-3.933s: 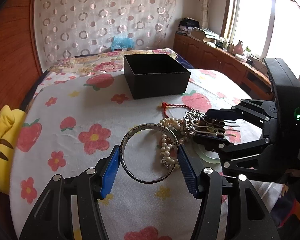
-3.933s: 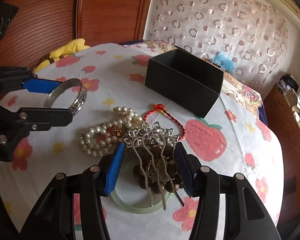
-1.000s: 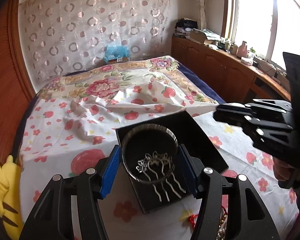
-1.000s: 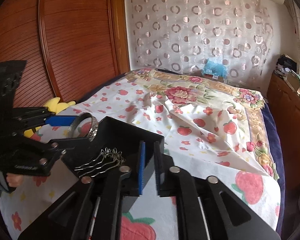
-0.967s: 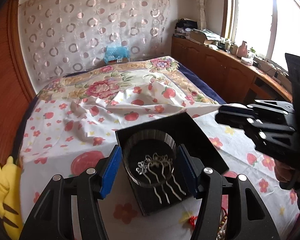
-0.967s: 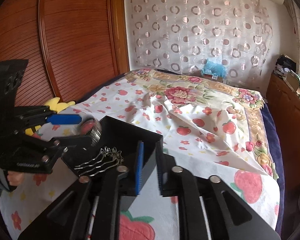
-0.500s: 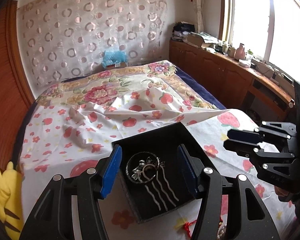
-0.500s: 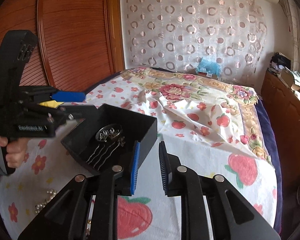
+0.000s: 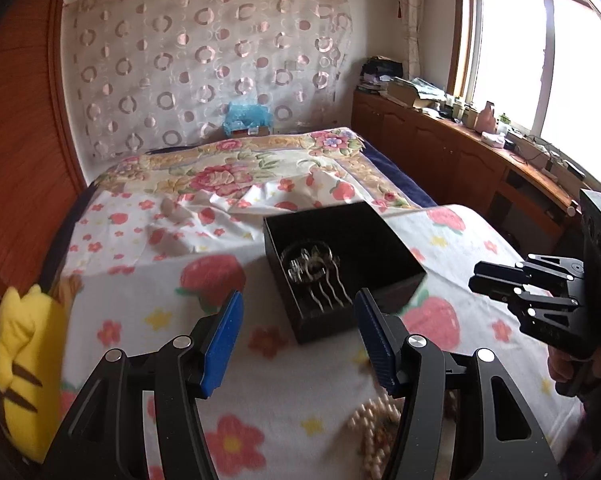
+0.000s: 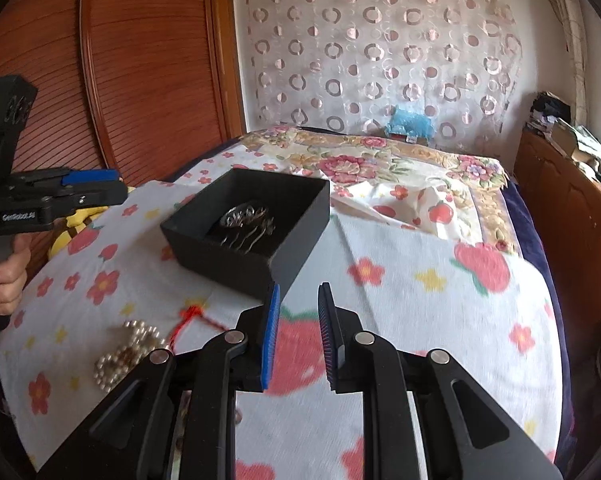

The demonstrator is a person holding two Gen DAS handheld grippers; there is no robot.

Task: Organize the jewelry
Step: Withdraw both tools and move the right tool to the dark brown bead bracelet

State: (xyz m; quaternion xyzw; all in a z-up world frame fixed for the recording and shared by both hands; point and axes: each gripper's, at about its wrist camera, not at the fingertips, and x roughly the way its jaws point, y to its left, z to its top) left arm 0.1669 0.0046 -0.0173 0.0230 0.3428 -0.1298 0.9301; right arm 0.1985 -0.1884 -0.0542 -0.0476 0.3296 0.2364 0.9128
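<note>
While its blue pads stand wide apart with nothing between them, the left gripper (image 9: 298, 338) hangs above the flowered cloth (image 9: 300, 396), just short of the black box (image 9: 396, 276). Beside it the right gripper (image 10: 298, 338) has its pads parted by a narrow gap, gripping nothing, near the box's front corner. Inside the box lie the silver bangle (image 9: 306, 256) and the hair comb (image 9: 324, 286). On the cloth nearer the grippers rest pearl beads (image 10: 120, 354) and a red cord (image 10: 196, 318).
</note>
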